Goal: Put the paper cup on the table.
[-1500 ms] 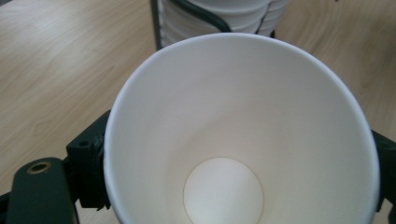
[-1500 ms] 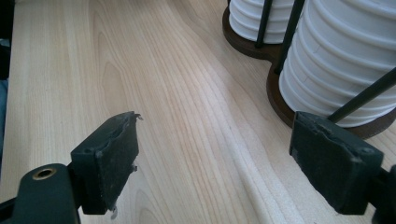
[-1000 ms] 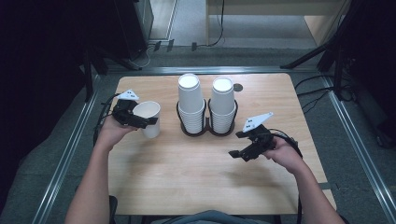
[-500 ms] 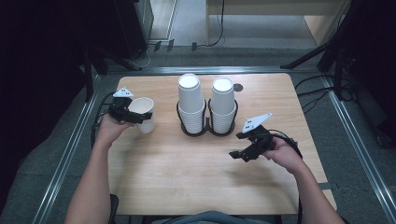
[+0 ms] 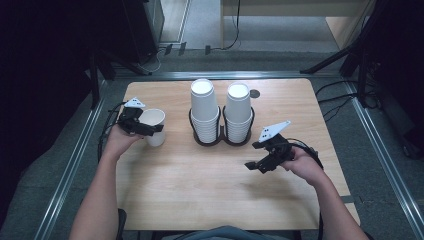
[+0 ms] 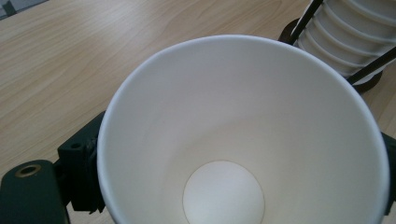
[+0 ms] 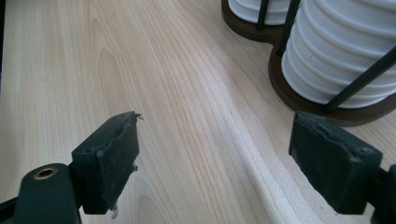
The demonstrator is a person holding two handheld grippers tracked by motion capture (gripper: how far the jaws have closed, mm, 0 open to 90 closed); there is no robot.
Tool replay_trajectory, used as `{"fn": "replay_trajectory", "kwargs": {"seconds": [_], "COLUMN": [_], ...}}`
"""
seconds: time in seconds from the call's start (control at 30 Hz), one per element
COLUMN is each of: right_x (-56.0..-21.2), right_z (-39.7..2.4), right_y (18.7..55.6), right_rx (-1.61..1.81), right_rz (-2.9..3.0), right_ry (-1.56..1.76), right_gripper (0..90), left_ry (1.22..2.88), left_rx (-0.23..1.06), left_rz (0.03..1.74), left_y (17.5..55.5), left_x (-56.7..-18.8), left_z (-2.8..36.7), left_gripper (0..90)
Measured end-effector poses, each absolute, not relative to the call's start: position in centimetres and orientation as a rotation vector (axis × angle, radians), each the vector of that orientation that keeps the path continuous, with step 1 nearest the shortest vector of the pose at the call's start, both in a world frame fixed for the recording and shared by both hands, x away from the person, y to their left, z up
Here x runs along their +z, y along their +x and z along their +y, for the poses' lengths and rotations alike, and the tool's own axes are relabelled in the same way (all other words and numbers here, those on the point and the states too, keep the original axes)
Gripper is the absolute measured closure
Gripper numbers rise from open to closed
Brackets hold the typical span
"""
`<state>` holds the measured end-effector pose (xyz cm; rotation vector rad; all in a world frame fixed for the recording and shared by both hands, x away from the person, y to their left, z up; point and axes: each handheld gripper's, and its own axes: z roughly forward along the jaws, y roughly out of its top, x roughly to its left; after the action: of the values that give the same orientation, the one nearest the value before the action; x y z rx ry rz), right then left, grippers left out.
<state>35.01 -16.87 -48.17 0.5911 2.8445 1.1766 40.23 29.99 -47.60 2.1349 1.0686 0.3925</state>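
A white paper cup (image 5: 156, 120) stands upright near the table's left side, with my left gripper (image 5: 151, 129) shut on its wall. In the left gripper view the empty cup (image 6: 233, 130) sits between the jaws, and one of the black fingers (image 6: 81, 172) presses against its left side. My right gripper (image 5: 256, 162) hovers low over the bare wood right of centre. Its jaws stand wide apart, with nothing between the pads (image 7: 112, 158) in the right gripper view.
Two tall stacks of white cups (image 5: 204, 107) (image 5: 238, 107) stand in a black wire holder (image 5: 220, 141) at the middle of the wooden table (image 5: 200, 195). The right stack (image 7: 341, 56) and the holder's base (image 7: 285, 84) lie close ahead of the right gripper. Metal rails run along both table sides.
The left hand has nudged the held cup slightly left and then back down. The right hand and its open jaws have kept still.
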Motion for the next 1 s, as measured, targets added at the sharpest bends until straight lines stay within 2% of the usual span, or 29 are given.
{"fn": "replay_trajectory", "kwargs": {"seconds": [1.0], "right_x": [-48.00], "right_z": [-17.04], "right_y": [35.09], "right_rx": [1.164], "right_rz": [2.843], "right_ry": [0.588], "right_gripper": [16.5], "left_ry": [2.142], "left_rx": [0.276], "left_rz": [1.087], "left_y": [39.24], "left_x": [-47.25], "left_z": [30.34], "left_gripper": [2.9]}}
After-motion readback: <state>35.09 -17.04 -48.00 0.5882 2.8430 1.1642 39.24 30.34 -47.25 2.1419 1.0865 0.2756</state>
